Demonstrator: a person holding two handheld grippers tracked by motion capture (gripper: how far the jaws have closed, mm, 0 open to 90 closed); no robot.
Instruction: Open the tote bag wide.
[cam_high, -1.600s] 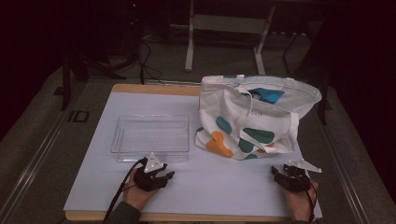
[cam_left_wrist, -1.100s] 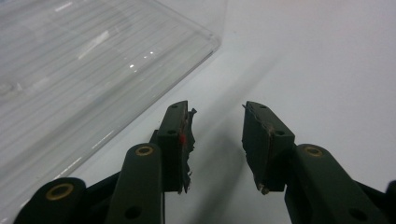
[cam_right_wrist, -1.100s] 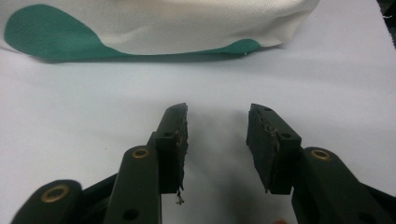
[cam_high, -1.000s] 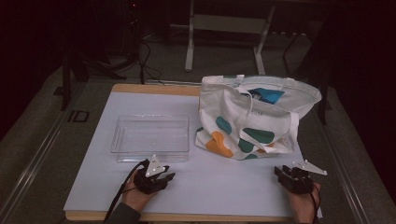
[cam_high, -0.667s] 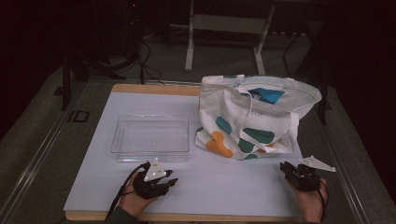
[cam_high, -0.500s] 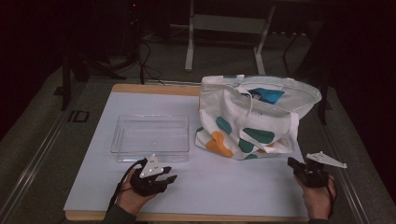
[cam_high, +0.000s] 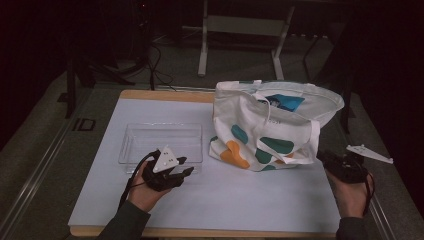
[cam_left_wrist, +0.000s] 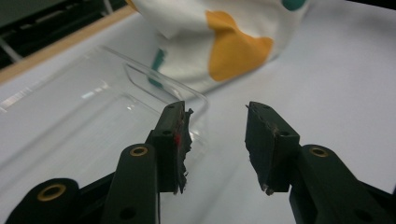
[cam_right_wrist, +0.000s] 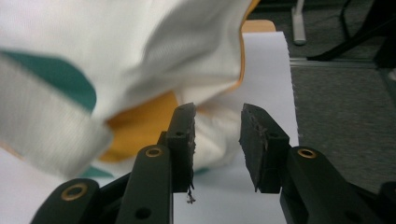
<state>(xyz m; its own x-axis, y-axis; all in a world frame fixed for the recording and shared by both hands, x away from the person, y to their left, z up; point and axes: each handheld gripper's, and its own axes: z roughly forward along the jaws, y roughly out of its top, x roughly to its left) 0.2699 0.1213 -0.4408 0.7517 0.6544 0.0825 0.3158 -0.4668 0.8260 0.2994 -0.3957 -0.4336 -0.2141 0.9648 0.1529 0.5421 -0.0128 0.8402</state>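
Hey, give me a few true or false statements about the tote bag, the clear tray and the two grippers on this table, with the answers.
1. The tote bag stands on the table's right half. True.
2. The clear tray holds a blue box. False: it is empty.
3. The left gripper clamps the tray's rim. False: its jaws stand apart with nothing between them.
4. The right gripper points at the bag with open jaws. True.
5. The bag is plain white. False: it has teal and orange blotches.
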